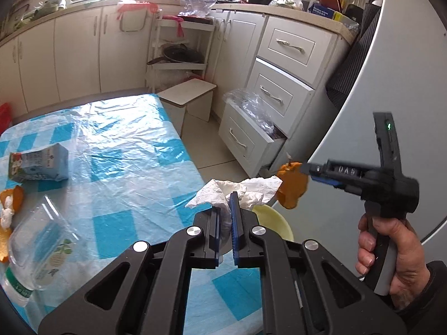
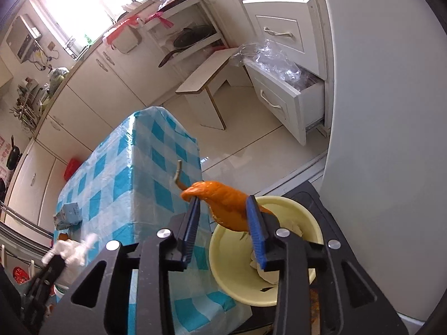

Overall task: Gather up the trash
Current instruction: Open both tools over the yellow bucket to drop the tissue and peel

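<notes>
Left gripper [image 1: 227, 209] clamps tissue [image 1: 237, 192]; right gripper [image 2: 223, 217] parted around peel [image 2: 223, 203], over bowl [image 2: 223, 265] beyond table edge [image 2: 134, 167].

A crumpled white paper tissue [image 1: 237, 192] is pinched at its middle, held up in the air just above the pale yellow round bowl [image 2: 232, 276], its loose ends flaring upward. A curled orange fruit peel [image 2: 223, 203] hangs tilted over the same bowl's rim. More orange peel scraps [image 1: 11, 195], a small blue-and-white carton [image 1: 39, 166] lying flat and a clear plastic bottle [image 1: 36, 254] on its side lie well apart from the bowl.
</notes>
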Motion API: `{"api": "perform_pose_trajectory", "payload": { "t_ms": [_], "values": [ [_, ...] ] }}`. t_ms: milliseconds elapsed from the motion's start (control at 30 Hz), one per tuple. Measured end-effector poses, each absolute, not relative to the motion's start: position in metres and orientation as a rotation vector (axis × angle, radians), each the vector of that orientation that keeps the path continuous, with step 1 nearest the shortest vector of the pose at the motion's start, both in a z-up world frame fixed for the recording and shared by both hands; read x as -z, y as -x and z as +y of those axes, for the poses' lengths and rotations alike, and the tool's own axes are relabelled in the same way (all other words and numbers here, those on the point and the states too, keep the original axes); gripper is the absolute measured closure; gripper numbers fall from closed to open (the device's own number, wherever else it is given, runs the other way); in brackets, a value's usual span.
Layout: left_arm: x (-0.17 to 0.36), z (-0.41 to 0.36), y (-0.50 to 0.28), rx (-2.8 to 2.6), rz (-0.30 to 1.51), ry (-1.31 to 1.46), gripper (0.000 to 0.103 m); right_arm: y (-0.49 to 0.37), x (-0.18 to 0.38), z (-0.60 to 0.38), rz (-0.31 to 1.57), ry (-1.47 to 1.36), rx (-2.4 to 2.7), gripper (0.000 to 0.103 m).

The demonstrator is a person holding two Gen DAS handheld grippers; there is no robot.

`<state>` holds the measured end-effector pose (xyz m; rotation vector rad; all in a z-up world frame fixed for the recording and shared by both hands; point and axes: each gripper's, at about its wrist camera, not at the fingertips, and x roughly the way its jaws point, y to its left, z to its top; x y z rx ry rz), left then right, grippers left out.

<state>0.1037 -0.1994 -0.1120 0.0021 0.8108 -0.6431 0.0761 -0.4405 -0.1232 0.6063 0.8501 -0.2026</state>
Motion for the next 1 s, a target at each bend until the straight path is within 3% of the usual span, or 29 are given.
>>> {"api": "perform_pose_trajectory", "payload": {
  "t_ms": [67, 300, 367, 500, 567, 700, 1000],
  "values": [
    [0.121, -0.213, -0.104, 0.656, 0.836, -0.014, 0.097, -0.079, 0.111, -0.444, 0.799, -0.596, 0.197, 0.053],
    [0.153, -0.264, -0.1, 0.678, 0.925, -0.079, 0.097, -0.081, 0.09, -0.455, 0.673, -0.66, 0.137, 0.05],
    [0.16, -0.279, -0.1, 0.68, 0.943, -0.097, 0.097, -0.077, 0.08, -0.455, 0.619, -0.658, 0.132, 0.041],
    [0.173, -0.31, -0.101, 0.689, 0.974, -0.134, 0.095, -0.066, 0.059, -0.456, 0.507, -0.65, 0.155, 0.034],
    [0.179, -0.324, -0.103, 0.69, 0.993, -0.161, 0.087, -0.064, 0.055, -0.456, 0.48, -0.651, 0.159, 0.032],
    [0.183, -0.338, -0.102, 0.665, 0.981, -0.196, 0.058, -0.068, 0.054, -0.459, 0.474, -0.672, 0.146, 0.032],
    [0.169, -0.327, -0.093, 0.603, 0.931, -0.238, 0.038, -0.069, 0.05, -0.459, 0.46, -0.707, 0.137, 0.031]
  ]
}}
